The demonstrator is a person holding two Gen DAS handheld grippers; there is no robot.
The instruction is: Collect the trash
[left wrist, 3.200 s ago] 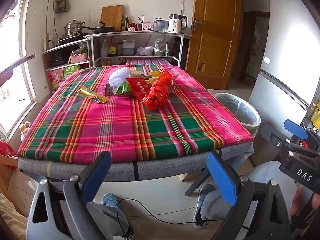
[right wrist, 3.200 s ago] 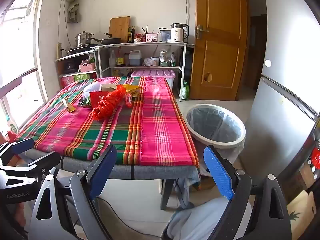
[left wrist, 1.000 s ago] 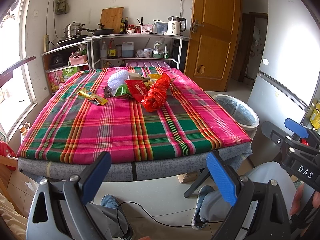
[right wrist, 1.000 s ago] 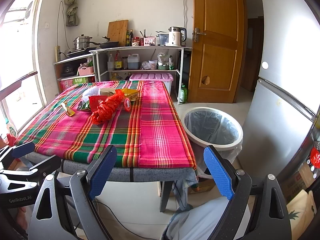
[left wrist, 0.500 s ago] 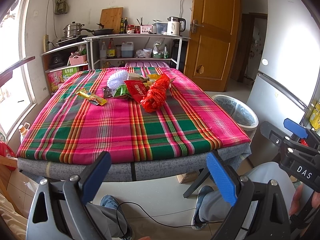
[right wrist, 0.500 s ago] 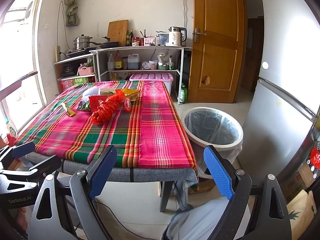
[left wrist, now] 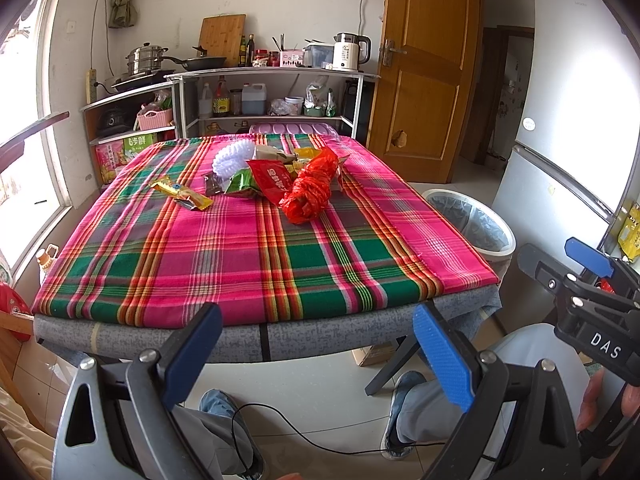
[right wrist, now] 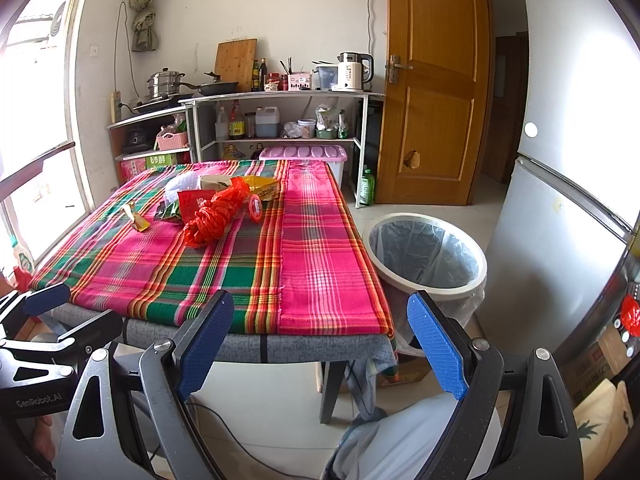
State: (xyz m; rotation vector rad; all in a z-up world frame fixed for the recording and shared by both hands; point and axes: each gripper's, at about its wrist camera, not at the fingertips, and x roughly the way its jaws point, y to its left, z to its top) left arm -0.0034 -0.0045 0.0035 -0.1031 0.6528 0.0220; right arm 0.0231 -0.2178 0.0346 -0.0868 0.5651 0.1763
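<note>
A pile of trash lies at the far middle of the plaid-covered table: a crumpled red plastic bag, a red snack packet, a green wrapper, a white foam net and a yellow wrapper off to the left. The red bag also shows in the right wrist view. A white trash bin with a clear liner stands on the floor right of the table. My left gripper and right gripper are both open and empty, held below the table's near edge.
A silver fridge stands at the right, close behind the bin. Kitchen shelves with pots, bottles and a kettle line the back wall. A wooden door is at the back right. A black cable lies on the floor.
Both views have shifted only slightly; the grippers stay open and nothing on the table has moved.
</note>
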